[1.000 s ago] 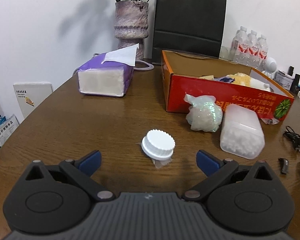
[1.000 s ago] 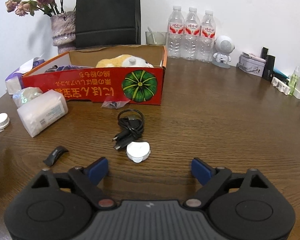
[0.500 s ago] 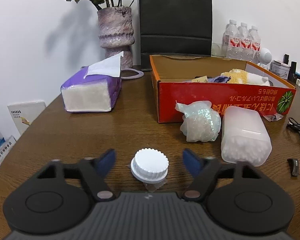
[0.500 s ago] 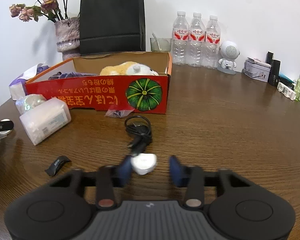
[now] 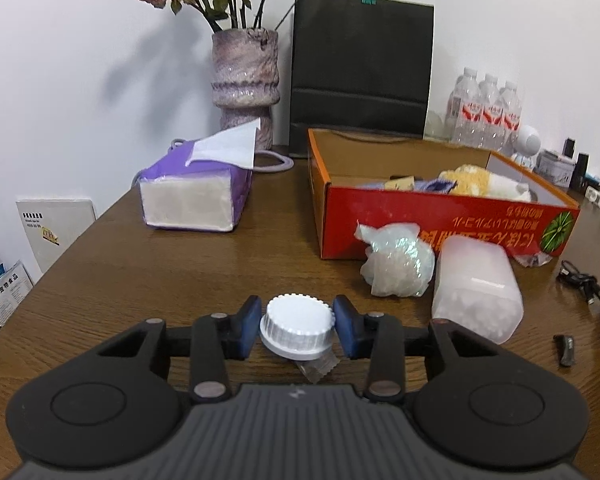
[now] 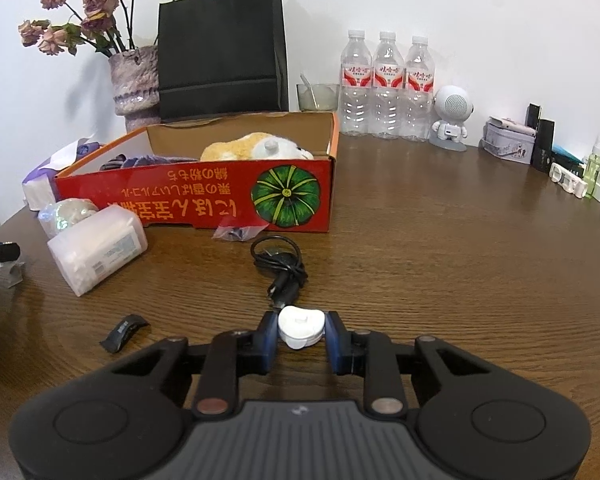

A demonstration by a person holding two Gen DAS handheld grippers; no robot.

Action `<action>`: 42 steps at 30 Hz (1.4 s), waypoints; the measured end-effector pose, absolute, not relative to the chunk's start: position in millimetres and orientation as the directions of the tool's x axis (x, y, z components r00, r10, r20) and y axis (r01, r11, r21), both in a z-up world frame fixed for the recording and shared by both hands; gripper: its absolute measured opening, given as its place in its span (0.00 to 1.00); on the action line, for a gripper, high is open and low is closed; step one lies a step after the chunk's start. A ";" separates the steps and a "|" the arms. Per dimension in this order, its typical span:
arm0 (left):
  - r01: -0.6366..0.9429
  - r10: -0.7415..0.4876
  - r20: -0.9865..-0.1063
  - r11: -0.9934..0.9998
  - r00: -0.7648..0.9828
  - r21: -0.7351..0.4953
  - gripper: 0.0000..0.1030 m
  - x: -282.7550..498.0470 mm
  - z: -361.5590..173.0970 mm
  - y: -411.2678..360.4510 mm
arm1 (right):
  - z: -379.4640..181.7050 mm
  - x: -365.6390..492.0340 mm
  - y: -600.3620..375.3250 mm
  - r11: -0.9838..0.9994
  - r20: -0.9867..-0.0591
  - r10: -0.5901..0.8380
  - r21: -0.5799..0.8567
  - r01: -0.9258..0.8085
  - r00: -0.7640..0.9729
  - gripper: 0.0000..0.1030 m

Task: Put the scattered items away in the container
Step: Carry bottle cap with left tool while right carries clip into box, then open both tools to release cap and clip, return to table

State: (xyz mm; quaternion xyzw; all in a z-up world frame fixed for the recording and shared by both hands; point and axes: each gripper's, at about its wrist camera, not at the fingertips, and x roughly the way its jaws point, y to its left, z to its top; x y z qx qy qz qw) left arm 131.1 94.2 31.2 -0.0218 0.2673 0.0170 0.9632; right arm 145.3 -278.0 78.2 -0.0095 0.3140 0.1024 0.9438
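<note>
My left gripper (image 5: 296,330) is shut on a white ribbed screw cap (image 5: 297,330) low over the wooden table. My right gripper (image 6: 301,330) is shut on a small white heart-shaped piece (image 6: 301,326), just in front of a coiled black cable (image 6: 282,266). The red open cardboard box (image 5: 440,216) stands ahead to the right in the left wrist view and ahead to the left in the right wrist view (image 6: 196,196); it holds a plush toy (image 6: 256,148). A clear plastic wad (image 5: 398,260), a frosted container of white bits (image 5: 476,284) and a small black clip (image 6: 124,330) lie in front of the box.
A purple tissue pack (image 5: 196,192), a vase of dried flowers (image 5: 246,84) and a black paper bag (image 5: 360,72) stand at the back. Three water bottles (image 6: 386,84), a small white robot figure (image 6: 452,118) and toiletries (image 6: 572,172) line the far right.
Both grippers have moved forward and closed: the left onto the white cap, the right onto the white heart-shaped piece. Both were wide open a second ago.
</note>
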 end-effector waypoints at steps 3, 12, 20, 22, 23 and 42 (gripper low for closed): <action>-0.037 0.009 -0.497 0.998 0.868 -0.046 0.39 126.2 38.8 94.3 | 83.0 140.3 -279.4 0.979 -0.583 0.188 0.044 -0.200 0.791 0.24; 0.033 -0.088 -0.430 0.990 0.898 -0.135 0.39 136.7 66.0 71.3 | 111.3 149.8 -271.0 0.973 -0.520 0.224 0.069 -0.221 0.824 0.24; 0.103 -0.151 -0.357 0.983 0.922 -0.151 0.39 183.8 92.1 31.4 | 149.8 198.1 -229.8 0.951 -0.435 0.305 0.082 -0.300 0.848 0.24; 0.102 -0.152 -0.346 0.982 0.926 -0.159 0.39 199.3 95.3 25.8 | 156.0 213.5 -220.6 0.946 -0.423 0.319 0.089 -0.312 0.848 0.24; 0.096 -0.149 -0.344 0.981 0.927 -0.166 0.39 208.4 96.1 23.3 | 158.3 222.5 -215.4 0.944 -0.419 0.325 0.090 -0.318 0.848 0.24; 0.039 -0.095 -0.440 0.990 0.893 -0.134 0.70 274.5 64.2 10.5 | 122.8 302.6 -179.7 0.939 -0.550 0.324 0.087 -0.333 0.770 0.50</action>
